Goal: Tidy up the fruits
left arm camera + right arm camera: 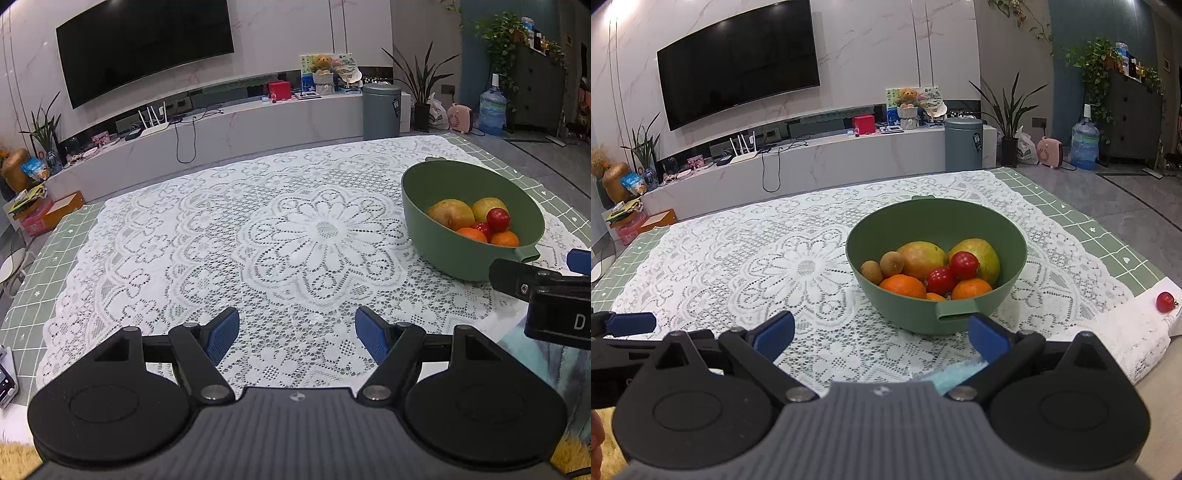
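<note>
1. The green bowl (936, 266) stood on the white lace cloth (746, 266) that covered the surface, to the right of the cloth's big flower pattern.
2. Inside the bowl lay two yellow-green mangoes (921, 257), two small brown fruits (871, 272) at the bowl's left side, two red tomatoes (964, 264) on top of the pile, and oranges (902, 286) at the front.
3. The two tomatoes in the bowl touched each other and rested against the mangoes and oranges.
4. One more tomato (1165, 301) lay outside the bowl, well to its right, on a white patch at the edge of the surface.
5. The right hand-held gripper (881, 334) was held just in front of the bowl with its blue fingertips (774, 334) wide apart and nothing between them; the right tip sat just beside the bowl's front handle (956, 314).
6. The left hand-held gripper (297, 338) was held over the lace cloth to the left of the bowl, its blue fingertips (223, 334) also spread apart and holding nothing.
7. From the left wrist view, the bowl (471, 221) appeared to the right, with part of the right hand-held gripper in front of it at the frame's edge.
8. Beyond the bowl, a dark television (738, 62) hung on the wall above a long low white cabinet (812, 162).
</note>
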Action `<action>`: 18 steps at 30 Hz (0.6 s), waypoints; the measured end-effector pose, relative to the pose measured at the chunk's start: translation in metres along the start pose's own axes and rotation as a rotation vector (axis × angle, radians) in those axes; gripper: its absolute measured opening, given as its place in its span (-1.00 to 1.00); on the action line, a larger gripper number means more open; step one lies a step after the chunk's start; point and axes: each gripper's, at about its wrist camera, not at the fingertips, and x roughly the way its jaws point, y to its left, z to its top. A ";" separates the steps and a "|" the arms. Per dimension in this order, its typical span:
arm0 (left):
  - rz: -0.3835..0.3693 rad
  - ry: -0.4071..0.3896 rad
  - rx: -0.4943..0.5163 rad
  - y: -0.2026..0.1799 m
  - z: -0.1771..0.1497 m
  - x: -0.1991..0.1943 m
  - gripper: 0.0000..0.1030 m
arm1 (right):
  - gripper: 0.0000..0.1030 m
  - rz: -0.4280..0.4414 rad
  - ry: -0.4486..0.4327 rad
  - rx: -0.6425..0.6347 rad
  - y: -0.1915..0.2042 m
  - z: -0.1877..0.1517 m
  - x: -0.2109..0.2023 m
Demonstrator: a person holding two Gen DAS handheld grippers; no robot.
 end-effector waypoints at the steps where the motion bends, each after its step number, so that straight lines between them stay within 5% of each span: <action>1: 0.000 0.000 0.000 0.000 0.000 0.000 0.64 | 0.88 -0.001 0.000 -0.001 0.000 0.000 0.000; 18: 0.005 -0.001 -0.008 0.003 0.000 -0.004 0.65 | 0.88 -0.006 0.001 -0.006 0.001 -0.001 -0.001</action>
